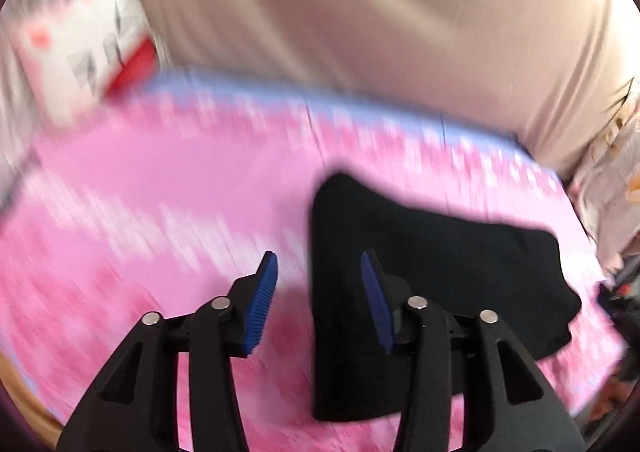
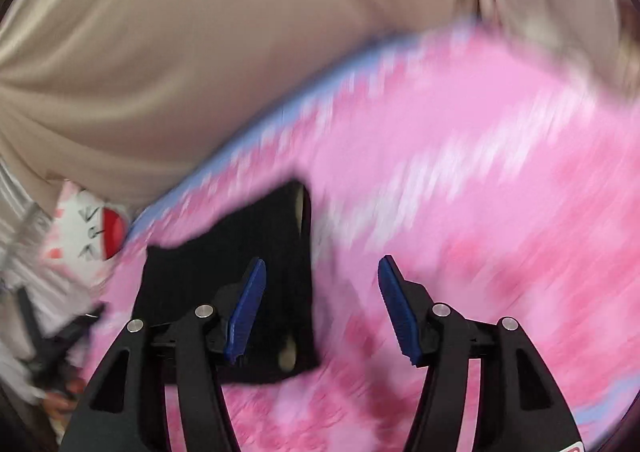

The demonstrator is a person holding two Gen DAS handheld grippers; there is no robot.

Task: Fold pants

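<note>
Here the black soft-cloth folded pants (image 1: 420, 272) lie limp on the pink patterned bed cover (image 1: 160, 191), at about one o'clock of the left gripper (image 1: 318, 292). Both it and the right gripper (image 2: 322, 300) have jaws apart, holding nothing. Judged light, floppy; best pinched at a folded edge.

One folded black pants (image 1: 420, 272), one pink bedspread (image 1: 160, 191), one beige curtain (image 1: 360, 11), two grippers.

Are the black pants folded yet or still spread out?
Folded: the black fabric pants lie as one compact, thick block with straight edges on the pink patterned bedspread, no separate legs showing. Neither claw holds them.
</note>
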